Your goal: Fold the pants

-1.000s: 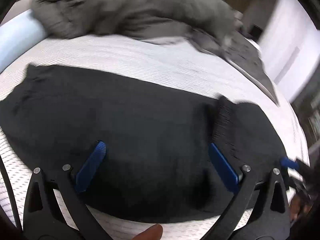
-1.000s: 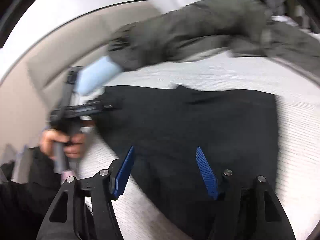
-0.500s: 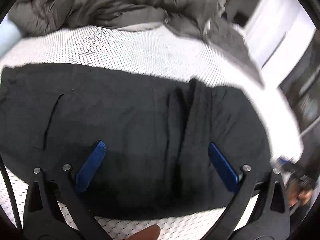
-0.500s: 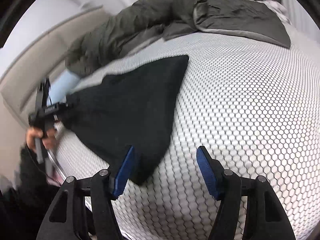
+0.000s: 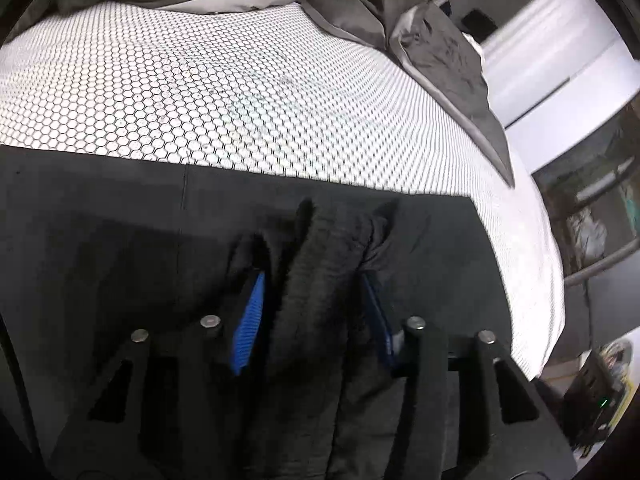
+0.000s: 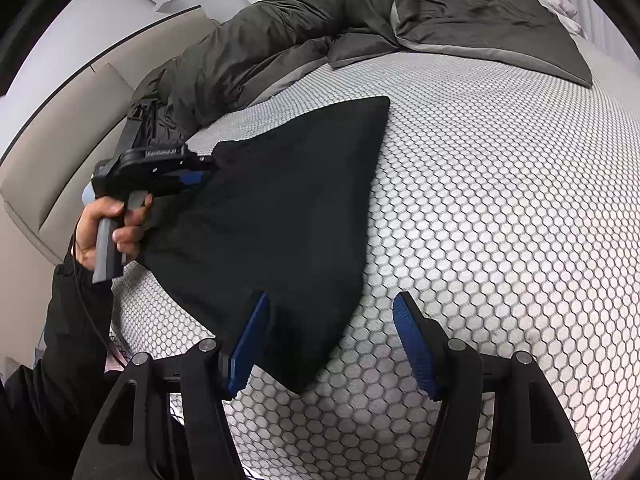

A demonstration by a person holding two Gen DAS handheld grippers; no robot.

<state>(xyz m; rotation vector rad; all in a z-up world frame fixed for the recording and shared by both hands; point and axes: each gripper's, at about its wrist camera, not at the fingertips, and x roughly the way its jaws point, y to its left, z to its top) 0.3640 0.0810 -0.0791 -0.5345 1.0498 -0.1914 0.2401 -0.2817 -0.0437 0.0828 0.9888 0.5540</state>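
- A bed (image 6: 500, 208) with a white honeycomb-mesh mattress cover fills both views; a rumpled grey-green duvet (image 6: 320, 24) lies along its far side, against a beige headboard (image 6: 60, 160).
- The black pants (image 6: 272, 216) lie flat near the bed's edge.
- The left hand-held gripper (image 5: 316, 304) is clamped on a bunched ridge of the pants; the person's left hand (image 6: 108, 228) grips its handle.
- The right hand-held gripper (image 6: 332, 340) hovers with its fingers apart above the pants' near corner.
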